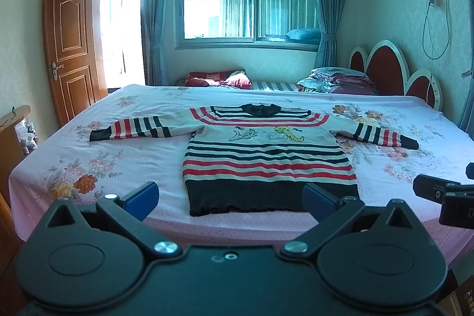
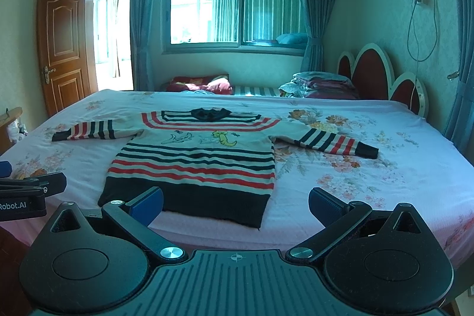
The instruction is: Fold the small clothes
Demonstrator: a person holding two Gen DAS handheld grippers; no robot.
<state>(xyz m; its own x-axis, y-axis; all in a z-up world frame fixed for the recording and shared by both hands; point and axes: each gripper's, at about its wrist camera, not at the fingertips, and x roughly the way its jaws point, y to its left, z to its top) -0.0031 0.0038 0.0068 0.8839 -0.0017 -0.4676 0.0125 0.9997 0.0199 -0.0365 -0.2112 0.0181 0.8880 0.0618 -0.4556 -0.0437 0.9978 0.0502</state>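
A small striped sweater (image 1: pixel 266 159) in red, black and white lies flat on the bed, front up, with both sleeves spread out and its black hem nearest me. It also shows in the right wrist view (image 2: pixel 195 159). My left gripper (image 1: pixel 231 200) is open and empty, held in front of the hem near the bed's edge. My right gripper (image 2: pixel 237 203) is open and empty, in front of the hem's right corner. The right gripper shows at the right edge of the left wrist view (image 1: pixel 444 194). The left gripper shows at the left edge of the right wrist view (image 2: pixel 26 191).
The bed has a pink floral sheet (image 1: pixel 74 165). Folded bedding and pillows (image 1: pixel 334 79) lie at the far side by the red headboard (image 1: pixel 388 67). A wooden door (image 1: pixel 71 49) stands open at the left. A wooden piece of furniture (image 1: pixel 11 123) stands by the bed's left side.
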